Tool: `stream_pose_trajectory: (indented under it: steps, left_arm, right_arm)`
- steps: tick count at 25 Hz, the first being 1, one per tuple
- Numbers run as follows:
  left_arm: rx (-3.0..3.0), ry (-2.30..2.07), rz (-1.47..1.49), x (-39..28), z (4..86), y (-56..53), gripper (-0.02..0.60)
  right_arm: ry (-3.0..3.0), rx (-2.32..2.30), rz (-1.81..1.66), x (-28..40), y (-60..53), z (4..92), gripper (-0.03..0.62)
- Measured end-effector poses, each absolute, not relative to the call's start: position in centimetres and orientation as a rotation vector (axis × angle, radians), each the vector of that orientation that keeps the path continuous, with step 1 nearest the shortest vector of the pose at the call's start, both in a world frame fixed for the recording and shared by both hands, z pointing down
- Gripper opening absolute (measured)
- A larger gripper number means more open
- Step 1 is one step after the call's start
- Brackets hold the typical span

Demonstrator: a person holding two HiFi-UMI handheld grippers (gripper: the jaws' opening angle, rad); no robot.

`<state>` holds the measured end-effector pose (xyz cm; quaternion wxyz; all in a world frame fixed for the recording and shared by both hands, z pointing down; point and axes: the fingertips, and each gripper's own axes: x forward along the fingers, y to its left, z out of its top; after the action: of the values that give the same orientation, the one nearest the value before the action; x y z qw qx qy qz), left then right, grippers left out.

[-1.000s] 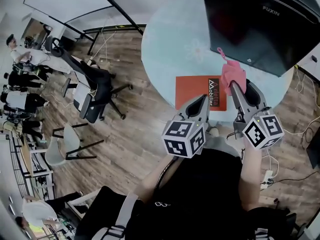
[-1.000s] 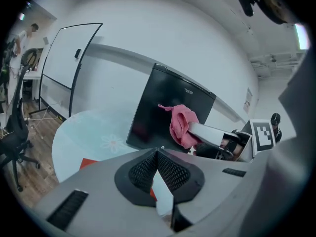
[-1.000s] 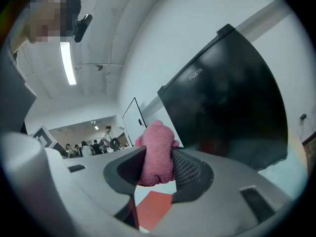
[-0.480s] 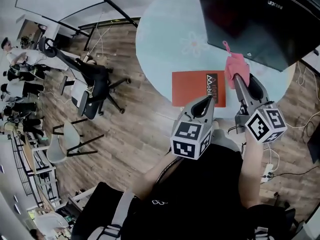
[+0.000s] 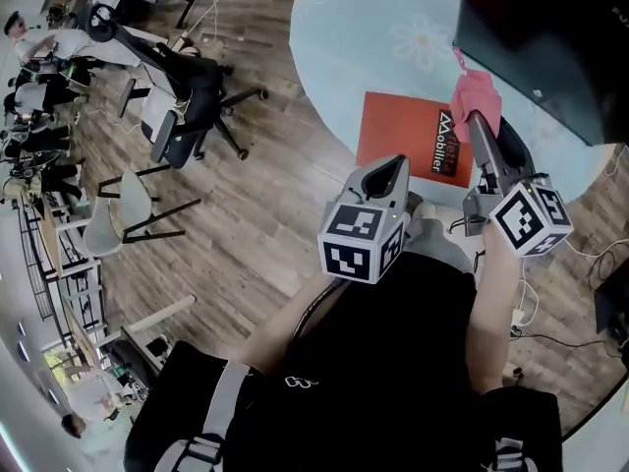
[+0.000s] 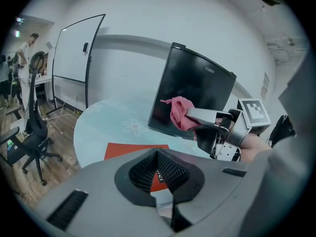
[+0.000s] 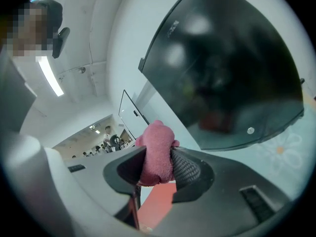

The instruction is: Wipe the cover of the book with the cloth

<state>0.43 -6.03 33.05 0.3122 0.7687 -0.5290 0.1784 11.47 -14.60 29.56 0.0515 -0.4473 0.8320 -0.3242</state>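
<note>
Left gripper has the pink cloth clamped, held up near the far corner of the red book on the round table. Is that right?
Wrong gripper. The pink cloth is clamped in the right gripper, as the right gripper view shows. The left gripper has its jaws together on nothing. The rest stands: the cloth is near the far corner of the red book.
</note>
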Motion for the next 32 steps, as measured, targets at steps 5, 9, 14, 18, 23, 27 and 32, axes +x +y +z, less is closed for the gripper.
stream_pose_trajectory:
  steps: [5,9,14,18,23,27,32]
  left_arm:
    - [1.974,-1.378,0.423,-1.3,34.2,-6.8,0.011]
    - [1.931,-1.391,0.404,-3.5,35.6,-7.3,0.011]
    - [1.878,-1.414,0.385,-5.4,36.6,-8.7,0.011]
    - [1.805,-1.437,0.379,-7.4,38.3,-9.5,0.011]
    - [1.759,-1.452,0.356,-8.5,39.4,-10.5,0.011]
    - [1.711,-1.448,0.347,-9.6,40.6,-10.8,0.011]
    - [1.660,-1.460,0.358,-10.6,42.1,-10.8,0.011]
  right_arm:
    - [2.578,-1.257,-1.046,7.3,-15.2,30.8,0.152]
    - [2.637,-1.216,-1.105,4.2,-15.3,32.7,0.152]
    - [2.674,-1.202,-1.135,2.6,-16.7,33.5,0.152]
    - [2.726,-1.187,-1.186,0.7,-17.2,35.1,0.152]
    - [2.806,-1.145,-1.246,-1.4,-17.3,37.1,0.152]
    - [2.897,-1.130,-1.302,-3.5,-17.2,39.3,0.152]
    - [3.035,-1.165,-1.354,-5.0,-17.1,42.5,0.153]
